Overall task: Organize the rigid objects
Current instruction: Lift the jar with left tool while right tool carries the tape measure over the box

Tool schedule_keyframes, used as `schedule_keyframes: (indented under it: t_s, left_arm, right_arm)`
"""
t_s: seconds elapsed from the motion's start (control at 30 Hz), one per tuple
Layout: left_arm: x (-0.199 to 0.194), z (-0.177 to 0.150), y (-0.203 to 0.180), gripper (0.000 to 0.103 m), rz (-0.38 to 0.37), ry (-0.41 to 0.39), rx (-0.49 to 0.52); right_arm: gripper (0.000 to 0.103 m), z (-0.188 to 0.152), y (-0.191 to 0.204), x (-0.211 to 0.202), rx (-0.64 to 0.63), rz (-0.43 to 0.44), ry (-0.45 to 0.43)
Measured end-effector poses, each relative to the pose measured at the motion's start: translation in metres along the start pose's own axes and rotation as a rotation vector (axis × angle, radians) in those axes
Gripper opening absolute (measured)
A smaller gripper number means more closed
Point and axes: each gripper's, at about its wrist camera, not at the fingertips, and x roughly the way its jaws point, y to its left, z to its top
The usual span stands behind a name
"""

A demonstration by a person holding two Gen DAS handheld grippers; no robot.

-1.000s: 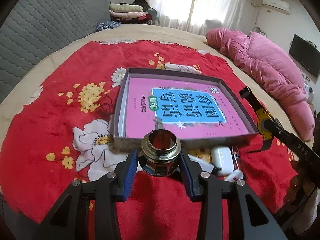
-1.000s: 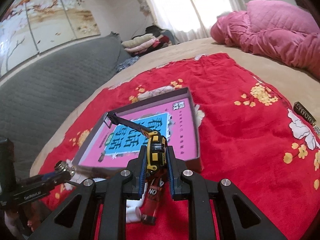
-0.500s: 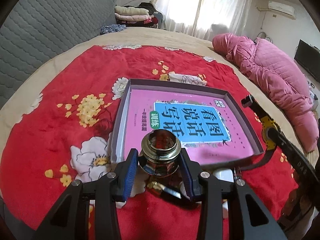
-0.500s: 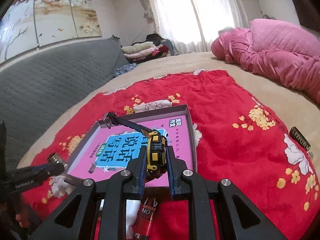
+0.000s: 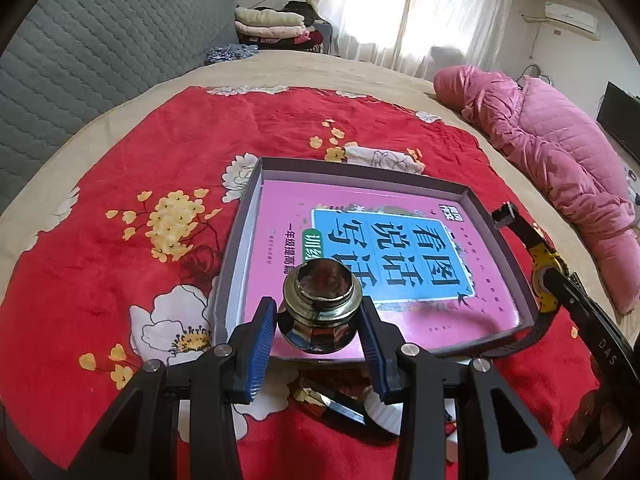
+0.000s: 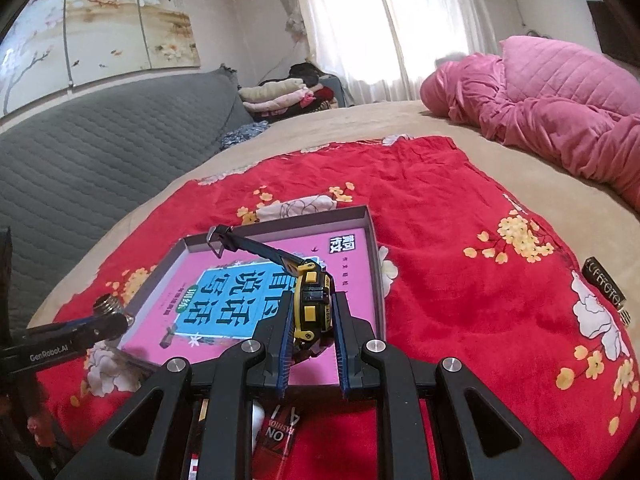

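My left gripper [image 5: 318, 344] is shut on a shiny metal bottle [image 5: 319, 306] with a brass neck, held above the near edge of a grey tray [image 5: 362, 168]. The tray holds a pink and blue book [image 5: 384, 248]. My right gripper [image 6: 312, 336] is shut on a yellow and black watch [image 6: 310, 300], its strap pointing forward over the tray [image 6: 370, 220] and book [image 6: 232, 300]. The watch also shows at the right in the left wrist view [image 5: 546, 280]. The bottle also shows at the left in the right wrist view [image 6: 108, 306].
A red floral blanket [image 5: 160, 160] covers the bed. A dark pen-like object [image 5: 328, 402] and a white item [image 5: 382, 410] lie below the left gripper. A red packet [image 6: 280, 434] lies below the right gripper. A dark bar [image 6: 604, 284] lies right. A pink quilt [image 6: 560, 120] is behind.
Both grippers have risen and moved forward over the tray, still holding the bottle and the watch. The small items on the blanket have slipped beneath the grippers.
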Motion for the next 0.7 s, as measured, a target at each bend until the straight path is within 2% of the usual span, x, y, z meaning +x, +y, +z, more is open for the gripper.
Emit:
schedule_keyframes:
  t_s: [0.23,0.7]
  left_arm:
    - [0.011,-0.001,0.002,0.041,0.009,0.011,-0.002]
    - [0.031,-0.001,0.005,0.041,0.040,0.042,-0.013]
  right_arm:
    - [0.018,0.001,0.002,0.003,-0.027,-0.013,-0.017]
    - [0.018,-0.003,-0.002,0.022,-0.033,-0.113,0.033]
